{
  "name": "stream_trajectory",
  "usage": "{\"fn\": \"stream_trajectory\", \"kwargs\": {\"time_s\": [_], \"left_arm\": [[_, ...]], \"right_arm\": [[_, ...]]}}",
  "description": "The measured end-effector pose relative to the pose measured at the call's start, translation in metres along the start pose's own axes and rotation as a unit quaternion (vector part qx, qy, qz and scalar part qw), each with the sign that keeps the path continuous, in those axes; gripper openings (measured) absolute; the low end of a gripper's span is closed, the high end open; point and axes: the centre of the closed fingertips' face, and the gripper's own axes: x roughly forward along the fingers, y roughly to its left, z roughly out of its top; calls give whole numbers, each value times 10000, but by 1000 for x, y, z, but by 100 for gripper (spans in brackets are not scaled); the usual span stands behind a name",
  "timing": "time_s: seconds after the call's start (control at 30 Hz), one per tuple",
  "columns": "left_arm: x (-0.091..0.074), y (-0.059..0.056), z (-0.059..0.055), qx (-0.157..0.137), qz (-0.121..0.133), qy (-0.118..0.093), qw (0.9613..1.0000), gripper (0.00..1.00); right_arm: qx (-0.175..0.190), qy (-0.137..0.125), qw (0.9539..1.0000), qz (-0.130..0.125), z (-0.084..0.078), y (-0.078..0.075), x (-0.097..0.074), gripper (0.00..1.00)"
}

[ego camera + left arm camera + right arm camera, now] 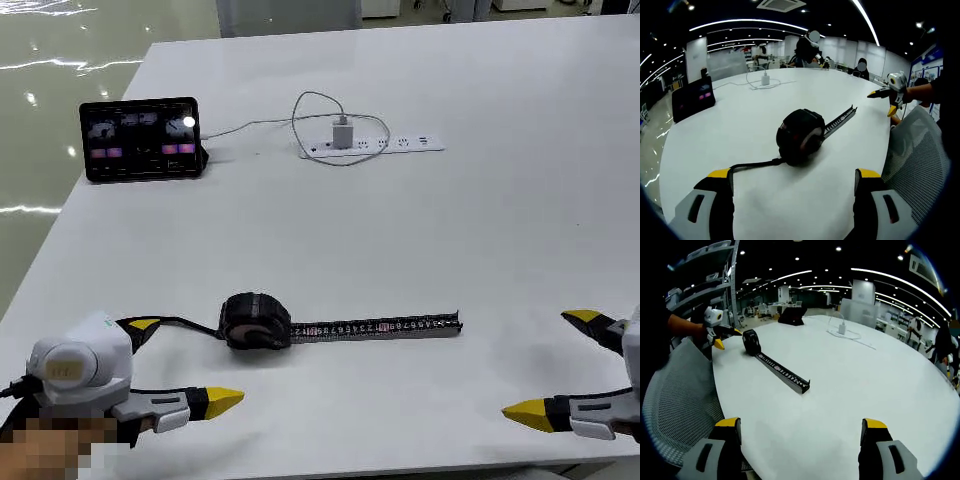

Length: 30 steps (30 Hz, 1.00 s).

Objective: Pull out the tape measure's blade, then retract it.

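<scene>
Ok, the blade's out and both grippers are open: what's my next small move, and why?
Probably ease the left gripper forward around the tape measure case: its open jaws face it, the blade lies extended on the table, and nothing holds the case yet for retracting.

A wide white table (470, 260) is seen standing on a glossy pale floor (60, 60). Long light strips (747, 22) and a vent (780, 5) are fitted in the dark ceiling. Metal shelving (707, 267) is noted beyond the table, and a grey mesh chair (920, 155) at its near edge.
</scene>
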Motion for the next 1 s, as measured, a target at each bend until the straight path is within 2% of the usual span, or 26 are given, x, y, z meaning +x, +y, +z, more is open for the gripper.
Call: {"fn": "stream_trajectory", "kwargs": {"time_s": [0.1, 0.17, 0.27, 0.4, 0.73, 0.83, 0.93, 1.0], "left_arm": [[-5, 2, 3, -60, 148, -163, 9997, 99], [-6, 0, 3, -36, 153, -224, 9996, 99], [-5, 0, -1, -143, 122, -114, 9998, 99], [-6, 0, 1, -126, 111, -175, 9997, 99], [-12, -3, -9, -132, 139, -172, 9997, 99], [-13, -3, -7, -129, 150, -209, 9996, 99], [-16, -3, 5, -81, 126, -497, 9986, 99], [-15, 0, 5, -83, 189, -431, 9989, 99]], "right_arm": [[-70, 88, 9999, -3, -6, 3, -1, 99], [-16, 91, 10000, 21, -8, 5, -3, 99], [-25, 130, 9999, -43, -15, 6, -3, 99], [87, 54, 9999, -69, -17, 9, -6, 99], [184, 2, 9997, -167, -18, 6, -14, 99], [123, -71, 9998, -165, -15, 6, -14, 99], [141, -108, 9997, -139, -13, 7, -13, 99], [148, -129, 9997, -123, -12, 9, -14, 99]]}}
